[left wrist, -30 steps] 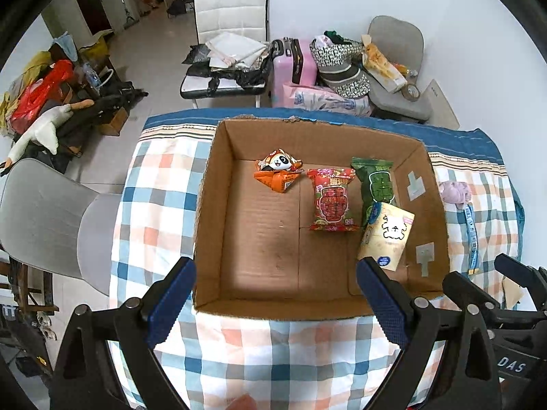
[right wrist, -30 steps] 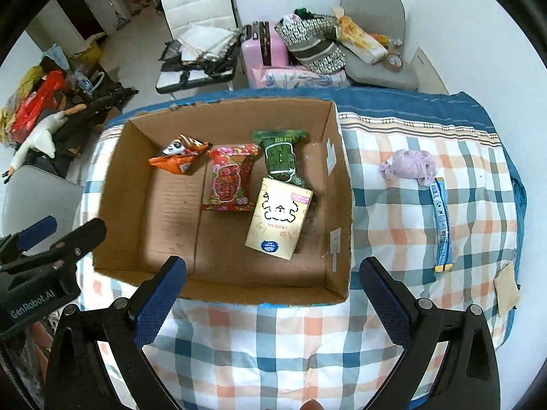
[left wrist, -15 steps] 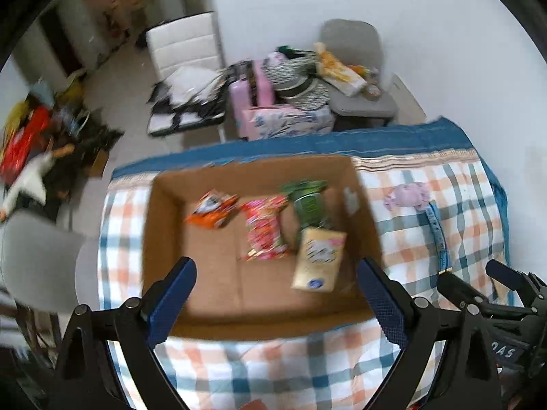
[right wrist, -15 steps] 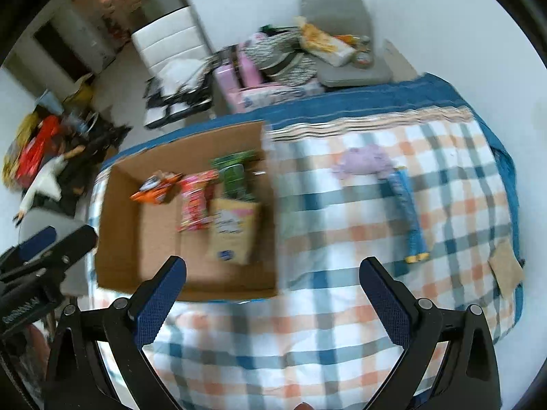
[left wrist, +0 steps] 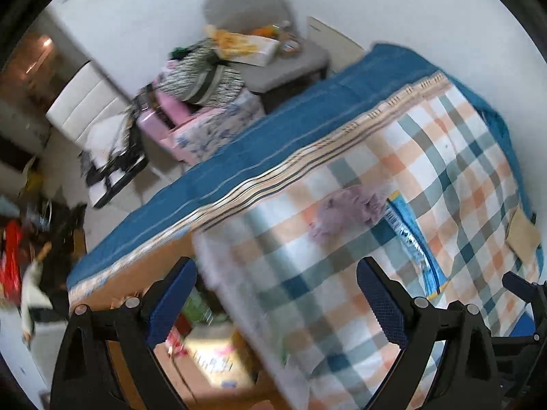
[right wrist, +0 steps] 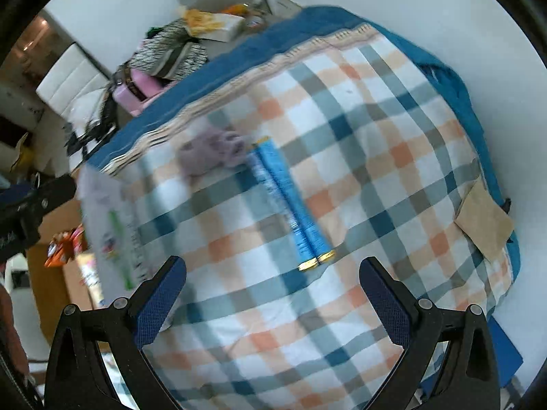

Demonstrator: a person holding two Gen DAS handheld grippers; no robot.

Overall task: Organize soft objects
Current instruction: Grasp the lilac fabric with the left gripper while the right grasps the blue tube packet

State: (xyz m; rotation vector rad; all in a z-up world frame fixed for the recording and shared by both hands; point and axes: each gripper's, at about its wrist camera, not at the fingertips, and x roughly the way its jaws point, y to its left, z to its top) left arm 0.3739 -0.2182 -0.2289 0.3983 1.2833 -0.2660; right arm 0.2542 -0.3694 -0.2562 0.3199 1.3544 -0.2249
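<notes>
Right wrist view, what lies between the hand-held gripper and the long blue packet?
Only bare checked cloth lies between the open right hand-held gripper and the blue packet; nothing else sits on that stretch in the right wrist view.

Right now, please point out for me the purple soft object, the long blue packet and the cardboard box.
purple soft object (right wrist: 212,152): right wrist view, middle of its fuzzy body.
long blue packet (right wrist: 290,205): right wrist view, middle of its length.
cardboard box (left wrist: 136,275): left wrist view, upper part of its far wall.
</notes>
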